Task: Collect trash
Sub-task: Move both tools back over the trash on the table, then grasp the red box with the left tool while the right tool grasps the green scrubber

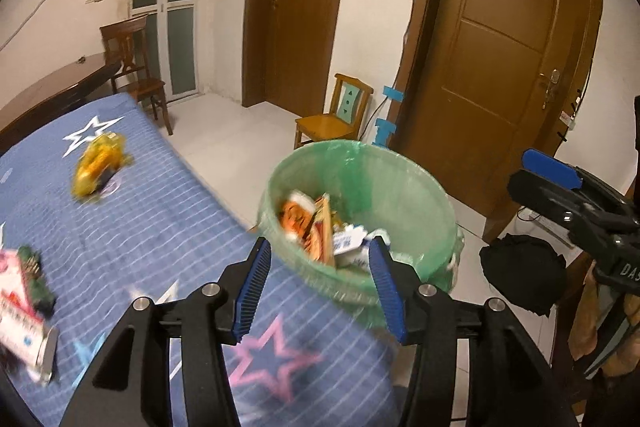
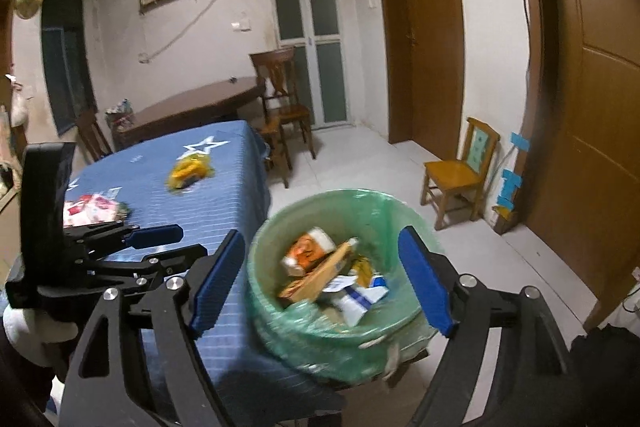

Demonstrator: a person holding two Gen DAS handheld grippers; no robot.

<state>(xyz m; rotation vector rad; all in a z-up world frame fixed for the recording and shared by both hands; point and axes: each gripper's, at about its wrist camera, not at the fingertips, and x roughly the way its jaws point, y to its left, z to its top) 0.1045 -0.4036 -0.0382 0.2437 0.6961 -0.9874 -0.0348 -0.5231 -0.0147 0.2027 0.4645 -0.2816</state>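
Observation:
A bin with a green liner (image 1: 400, 187) (image 2: 360, 211) stands at the end of the table with the blue starred cloth (image 1: 168, 227) (image 2: 224, 195). It holds an orange wrapper (image 2: 308, 251), a white and blue carton (image 2: 364, 297) and other litter. My left gripper (image 1: 320, 291) hovers open at the bin's near rim, nothing between its blue pads. My right gripper (image 2: 322, 283) is open wide over the bin, also with nothing in it. On the cloth lie a yellow wrapper (image 1: 98, 167) (image 2: 188, 169) and a pink and white packet (image 1: 20, 315) (image 2: 94, 209).
A small yellow chair (image 1: 336, 119) (image 2: 460, 175) stands by the wall beyond the bin. Brown doors (image 1: 492, 59) line the right side. A dark wooden table (image 2: 200, 107) and chair (image 2: 280, 99) stand behind the clothed table. A black bag (image 1: 520, 275) lies on the floor.

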